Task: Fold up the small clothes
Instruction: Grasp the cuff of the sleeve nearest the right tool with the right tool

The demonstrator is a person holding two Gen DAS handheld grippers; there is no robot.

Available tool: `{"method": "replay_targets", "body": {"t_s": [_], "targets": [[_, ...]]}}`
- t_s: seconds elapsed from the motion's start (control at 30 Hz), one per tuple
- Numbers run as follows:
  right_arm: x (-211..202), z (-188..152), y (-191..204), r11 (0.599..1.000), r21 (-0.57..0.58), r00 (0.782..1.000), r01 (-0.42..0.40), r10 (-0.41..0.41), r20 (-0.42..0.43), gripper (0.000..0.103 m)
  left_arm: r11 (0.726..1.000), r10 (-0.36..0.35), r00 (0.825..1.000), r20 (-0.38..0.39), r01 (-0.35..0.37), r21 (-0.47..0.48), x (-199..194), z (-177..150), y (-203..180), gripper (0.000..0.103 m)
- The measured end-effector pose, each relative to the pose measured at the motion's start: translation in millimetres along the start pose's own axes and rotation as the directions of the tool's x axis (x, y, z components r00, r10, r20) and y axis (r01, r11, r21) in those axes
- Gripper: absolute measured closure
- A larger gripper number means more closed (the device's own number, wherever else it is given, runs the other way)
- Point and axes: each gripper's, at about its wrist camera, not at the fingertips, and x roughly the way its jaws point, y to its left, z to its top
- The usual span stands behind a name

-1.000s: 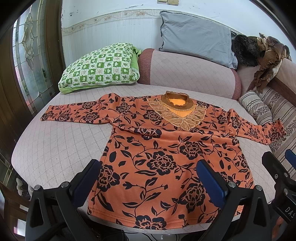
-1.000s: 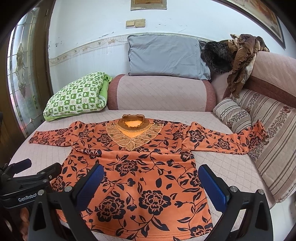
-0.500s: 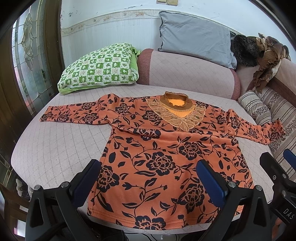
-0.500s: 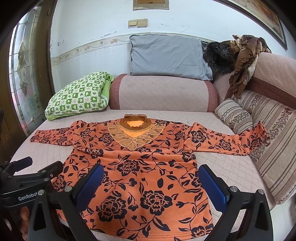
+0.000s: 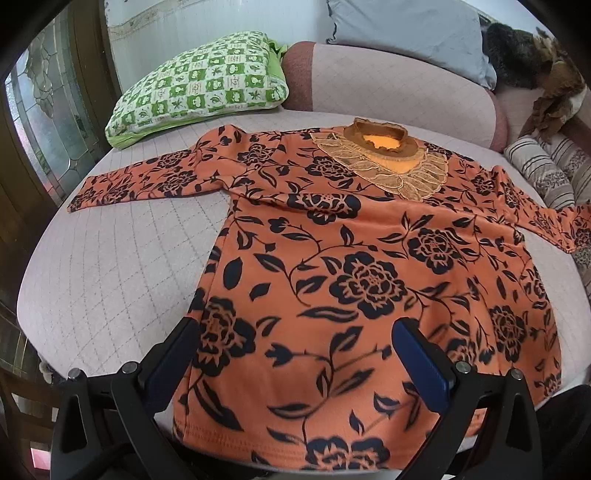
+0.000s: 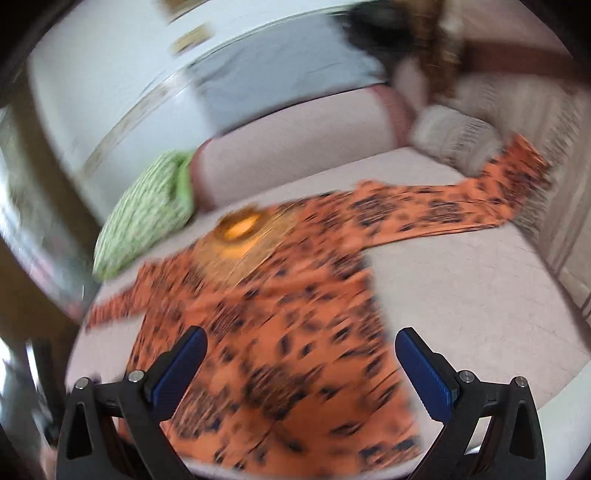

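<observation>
An orange top with black flowers and a lace collar (image 5: 369,266) lies flat, front up, on a pale quilted couch seat (image 5: 110,266), both sleeves spread out sideways. My left gripper (image 5: 295,354) is open and empty, low over the hem. My right gripper (image 6: 301,362) is open and empty above the top's lower right part (image 6: 288,332); its view is blurred by motion. The right sleeve (image 6: 443,210) reaches toward a striped cushion.
A green checked pillow (image 5: 199,85) lies at the back left, a grey pillow (image 5: 406,33) on the backrest, striped cushions (image 5: 543,170) and dark clothes (image 5: 535,62) at the right. A wooden frame with patterned glass (image 5: 48,122) stands at the left. The seat's front edge is just below the hem.
Both grippers have moved forward and down toward the top. The right gripper has swung and tilted, its view now blurred. The top has not moved.
</observation>
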Motion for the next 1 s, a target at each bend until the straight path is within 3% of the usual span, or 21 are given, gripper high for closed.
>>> {"method": "replay_targets", "body": {"t_s": [0.1, 0.17, 0.23, 0.33, 0.4, 0.47, 0.57, 0.6, 0.7, 0.73, 0.77, 0.87, 1.0], "targets": [[2, 48, -68, 0.988, 0.103, 0.989, 0.114, -0.123, 0.085, 0.003, 1.000, -0.002, 1.000, 0.016, 0.001, 0.024, 7, 10, -5, 0.000], [4, 75, -106, 0.970, 0.157, 0.971, 0.183, -0.203, 0.123, 0.013, 0.999, -0.005, 0.999, 0.044, 0.004, 0.033, 12, 19, -8, 0.000], [8, 107, -150, 0.940, 0.211, 0.942, 0.268, -0.302, 0.149, 0.025, 0.999, -0.019, 0.998, 0.064, 0.017, 0.033, 17, 29, -9, 0.000], [24, 147, -201, 0.879, 0.242, 0.883, 0.411, -0.450, 0.133, 0.028, 0.999, -0.027, 0.994, 0.108, 0.024, 0.023, 27, 46, -11, 0.000], [36, 162, -214, 0.848, 0.216, 0.848, 0.484, -0.515, 0.125, 0.028, 1.000, -0.028, 0.990, 0.138, 0.026, 0.015, 32, 56, -11, 0.000], [51, 176, -223, 0.834, 0.180, 0.831, 0.522, -0.545, 0.116, 0.028, 0.999, -0.035, 0.986, 0.164, 0.035, 0.004, 41, 64, -10, 0.000], [81, 190, -228, 0.798, 0.104, 0.792, 0.593, -0.602, 0.101, 0.028, 1.000, -0.030, 0.992, 0.126, 0.031, -0.001, 68, 66, -10, 0.000], [89, 191, -230, 0.784, 0.085, 0.779, 0.615, -0.621, 0.092, 0.032, 1.000, -0.022, 0.995, 0.097, 0.022, 0.005, 81, 64, -10, 0.000], [118, 196, -242, 0.729, 0.050, 0.729, 0.683, -0.684, 0.009, 0.080, 1.000, 0.006, 1.000, -0.029, -0.005, 0.028, 119, 53, -8, 0.000], [125, 200, -248, 0.719, 0.053, 0.721, 0.693, -0.693, -0.017, 0.086, 1.000, -0.006, 0.999, -0.037, 0.007, 0.021, 123, 51, -5, 0.000], [125, 200, -246, 0.720, 0.051, 0.721, 0.692, -0.692, -0.024, 0.092, 1.000, -0.021, 1.000, -0.019, 0.021, 0.005, 122, 51, -2, 0.000], [124, 207, -224, 0.745, 0.014, 0.745, 0.667, -0.667, 0.014, 0.094, 0.999, -0.047, 0.998, -0.041, 0.046, -0.022, 124, 54, 3, 0.000], [109, 227, -139, 0.841, -0.061, 0.840, 0.538, -0.528, 0.124, 0.094, 0.998, -0.068, 0.997, -0.046, 0.068, -0.006, 124, 51, 5, 0.000]]}}
